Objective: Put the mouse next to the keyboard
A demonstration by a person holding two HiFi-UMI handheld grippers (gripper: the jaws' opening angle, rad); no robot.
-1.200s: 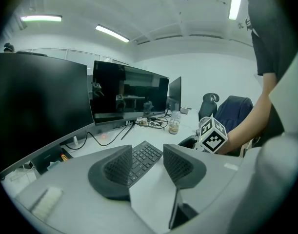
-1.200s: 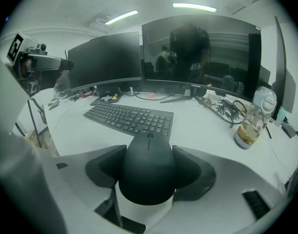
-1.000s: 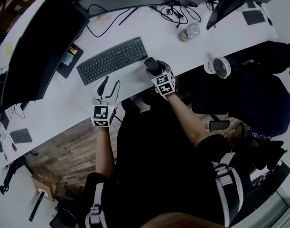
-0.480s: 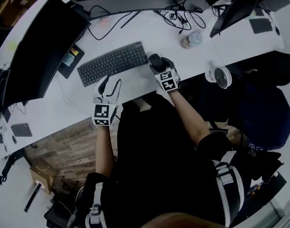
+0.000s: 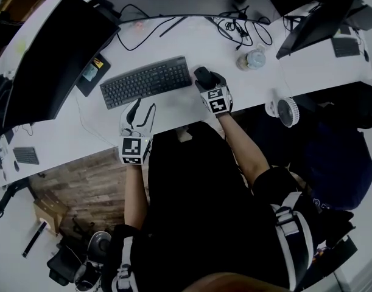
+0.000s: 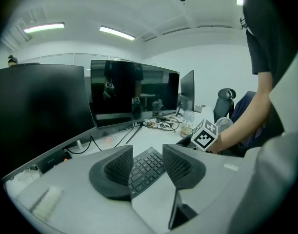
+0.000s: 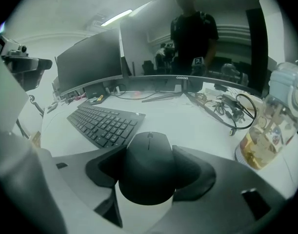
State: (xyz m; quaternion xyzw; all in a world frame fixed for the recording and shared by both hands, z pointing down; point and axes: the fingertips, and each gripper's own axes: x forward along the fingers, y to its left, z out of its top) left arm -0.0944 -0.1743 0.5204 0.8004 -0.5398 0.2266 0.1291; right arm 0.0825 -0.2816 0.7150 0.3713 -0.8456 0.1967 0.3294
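**Mouse clamped beside keyboard**

Mouse (image 5: 202,75): black, gripped at both flanks by my right tongs (image 7: 149,172), jaws pressed on its sides. It is just off the right end of the keyboard (image 5: 146,81), low at the white desk (image 5: 173,109); I cannot tell whether it rests on it. My left tongs (image 6: 148,163) hang near the desk's front edge, below the keyboard. Their jaws have just closed a touch yet stand apart with nothing between them.

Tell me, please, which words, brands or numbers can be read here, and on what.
None reads surely.
Brand mark on the monitor bezel: too small.
Key legends on the keyboard: too small.
Label on the bottle: blurred.
Pattern on the marker cube: no letters.
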